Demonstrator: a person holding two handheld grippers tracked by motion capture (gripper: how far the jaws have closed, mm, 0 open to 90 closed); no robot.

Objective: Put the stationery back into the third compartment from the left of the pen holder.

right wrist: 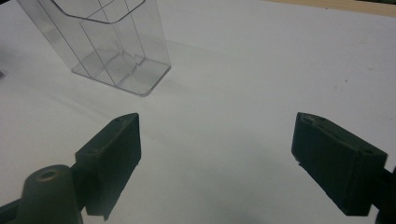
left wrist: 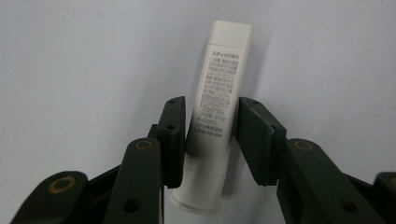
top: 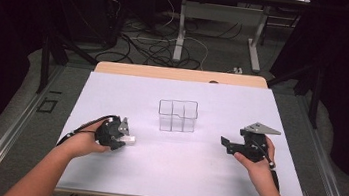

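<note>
A smooth white cylindrical glue stick (left wrist: 216, 116), printed with small Japanese text, lies on the matte white table (top: 168, 173) left of centre, gripped between the black jaws of the left gripper (left wrist: 208, 135). The right gripper (right wrist: 217, 158) hovers with jaws wide apart, holding nothing. Between them stands a clear hard-plastic divided organiser (top: 177, 115), its compartments empty.

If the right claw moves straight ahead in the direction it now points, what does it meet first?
Probably nothing but the bare white table. The right claw stands open, and its line passes to the right of the clear plastic organizer. Depth is hard to judge, so the organizer may be a near miss.
</note>
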